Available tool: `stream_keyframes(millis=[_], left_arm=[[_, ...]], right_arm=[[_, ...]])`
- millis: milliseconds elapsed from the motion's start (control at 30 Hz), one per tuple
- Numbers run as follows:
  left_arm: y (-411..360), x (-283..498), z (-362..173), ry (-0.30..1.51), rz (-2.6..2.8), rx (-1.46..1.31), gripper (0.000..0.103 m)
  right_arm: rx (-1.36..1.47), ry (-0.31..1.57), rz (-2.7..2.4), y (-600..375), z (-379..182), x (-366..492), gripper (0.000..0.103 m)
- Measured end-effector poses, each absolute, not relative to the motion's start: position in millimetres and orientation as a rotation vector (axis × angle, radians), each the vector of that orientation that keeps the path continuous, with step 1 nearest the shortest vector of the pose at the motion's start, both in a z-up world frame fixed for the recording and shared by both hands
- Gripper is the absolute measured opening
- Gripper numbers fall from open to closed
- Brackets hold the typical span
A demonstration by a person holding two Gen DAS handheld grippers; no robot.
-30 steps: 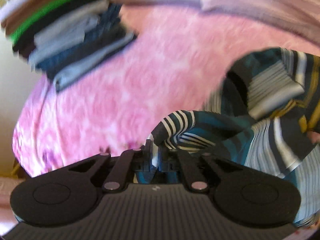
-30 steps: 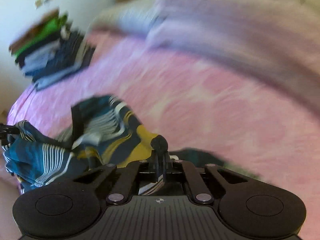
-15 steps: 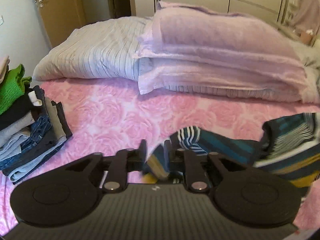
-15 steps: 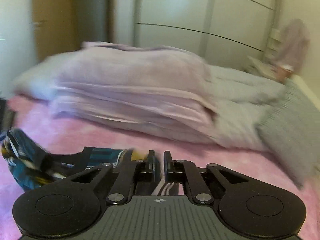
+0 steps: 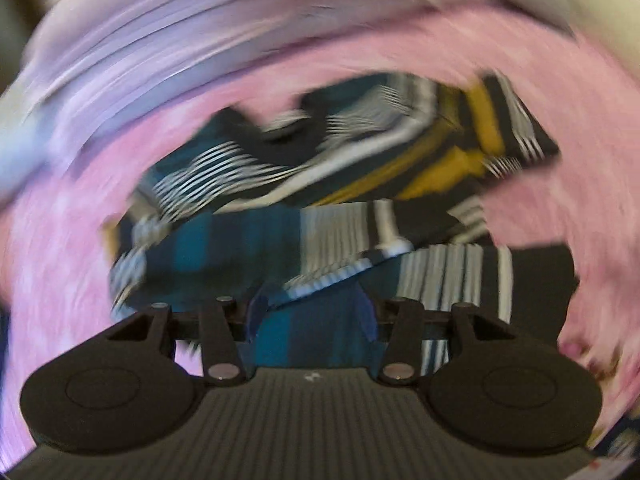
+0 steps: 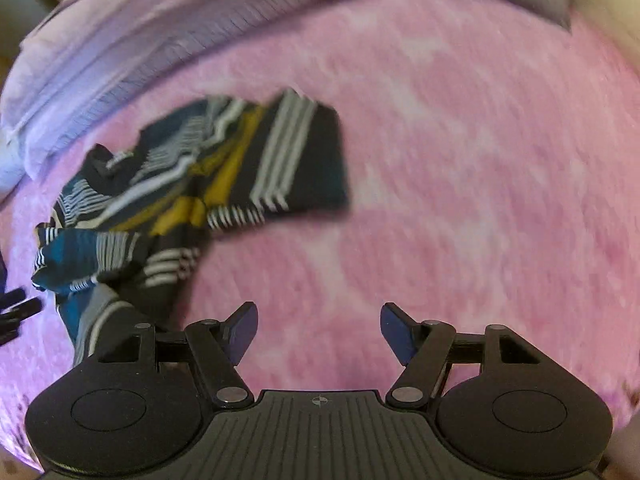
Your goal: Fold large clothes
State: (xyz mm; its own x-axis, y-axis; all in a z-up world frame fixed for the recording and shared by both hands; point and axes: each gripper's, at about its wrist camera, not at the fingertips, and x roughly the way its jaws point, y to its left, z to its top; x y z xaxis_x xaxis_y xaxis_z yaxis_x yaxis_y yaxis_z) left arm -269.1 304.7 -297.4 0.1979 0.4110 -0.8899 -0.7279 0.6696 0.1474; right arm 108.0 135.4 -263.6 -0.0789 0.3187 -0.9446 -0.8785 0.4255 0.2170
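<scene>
Pink bedspread [image 6: 460, 160] under crumpled striped garment [image 6: 224, 160], grippers apart.

Striped garment [image 6: 192, 184] lies crumpled, seemingly untouched by right gripper [image 6: 319, 332].

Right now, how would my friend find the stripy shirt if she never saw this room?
Find the bed with the pink flowery cover, with pale lilac bedding piled along its far edge. The stripy shirt lies crumpled on the pink, left of the open right gripper. It alone has dark teal, white and mustard-yellow stripes.
</scene>
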Motion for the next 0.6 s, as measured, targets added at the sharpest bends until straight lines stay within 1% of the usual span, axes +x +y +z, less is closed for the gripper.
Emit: stream_keyframes(millis=[133,167,200,233,267,333,433,533,600], left_arm=[[306,-230,-347,1.235,0.655,-0.195,0.043],[305,-223,-360,1.263,0.627,-0.141,0.040],[306,-222,-367,1.274,0.624,-0.101,0.021],[307,-223,-372,1.283,0.641,-0.078,0.007],[310,-228,-371,1.273,0.676,-0.090,0.006],[312,-246,-353,1.181,0.761,-0.129,0.006],[307,-307,-311,1.074,0.958,-0.205,0.005],[296,-405,-271,1.017,1.198,-0.315,0.005],[291,-478,-255,1.036,1.381,-0.392,0.005]], right_arm=[[-0.547,1.291,1.030,121,-263,125,0.065],[-0.541,1.290,1.014,120,-262,128,0.065],[-0.533,1.291,0.995,118,-263,131,0.065],[-0.523,1.295,0.976,115,-266,134,0.065],[-0.510,1.305,0.953,112,-267,136,0.065],[-0.488,1.330,0.925,110,-269,137,0.065],[-0.463,1.355,0.923,110,-270,129,0.065],[-0.470,1.367,0.945,117,-270,111,0.065],[-0.474,1.369,0.981,124,-269,95,0.065]])
